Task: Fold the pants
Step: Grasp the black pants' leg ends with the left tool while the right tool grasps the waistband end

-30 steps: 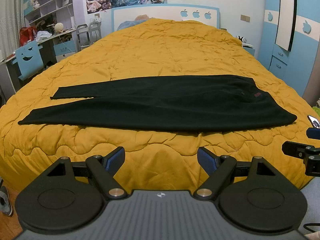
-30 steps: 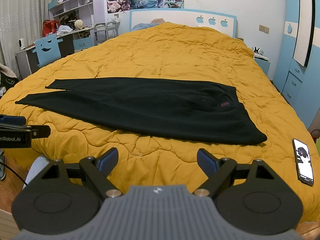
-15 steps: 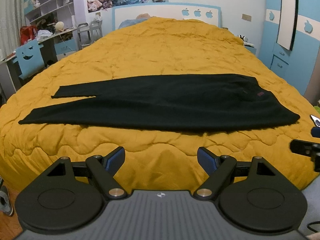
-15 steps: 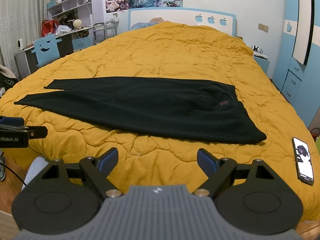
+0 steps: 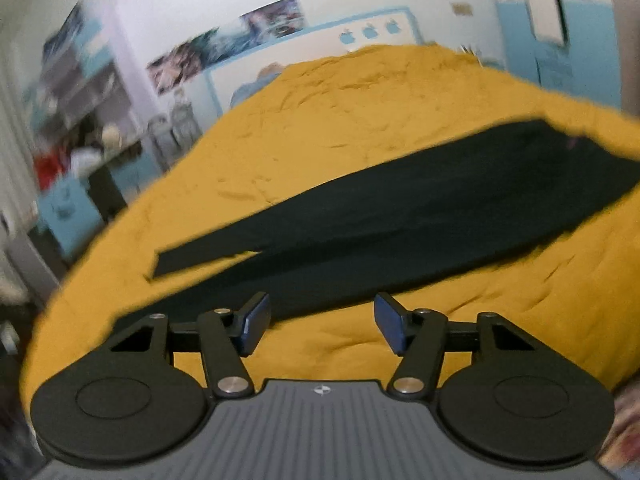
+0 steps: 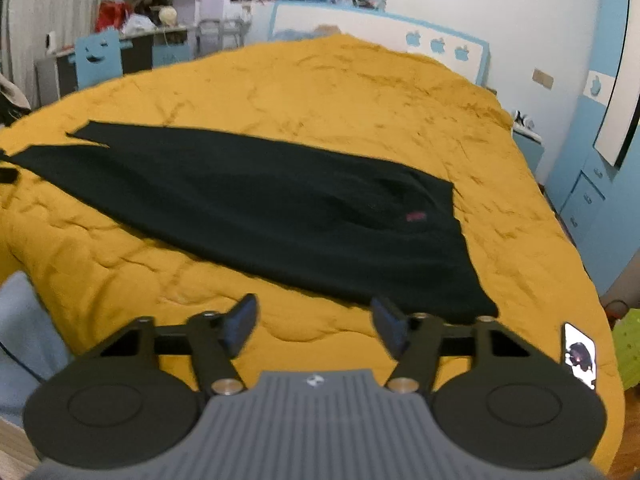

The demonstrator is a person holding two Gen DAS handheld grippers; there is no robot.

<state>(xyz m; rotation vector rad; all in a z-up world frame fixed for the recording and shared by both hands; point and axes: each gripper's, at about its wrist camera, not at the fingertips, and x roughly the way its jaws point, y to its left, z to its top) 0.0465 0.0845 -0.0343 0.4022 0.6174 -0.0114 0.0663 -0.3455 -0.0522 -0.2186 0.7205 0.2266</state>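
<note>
Pants (image 6: 260,208) flat on the quilt (image 6: 320,92), unfolded, long axis crossways to both my grippers. Waist end lies to the right, cuffs to the left.

Left gripper (image 5: 320,324): jaws apart, just been closing, nothing between them but quilt. Near leg's hem edge sits just past its left pad (image 5: 256,320), so this hand is the nearer one to the cuffs.

Right gripper (image 6: 314,322): jaws also apart, just been closing, empty. The near waist corner (image 6: 480,304) is just ahead and right of its tips.

My read: next move is a pinch at each end of the near edge, then fold away across the bed. Plenty of bare quilt beyond the pants. Phone (image 6: 579,354) lies close right of the right gripper; keep off it.
</note>
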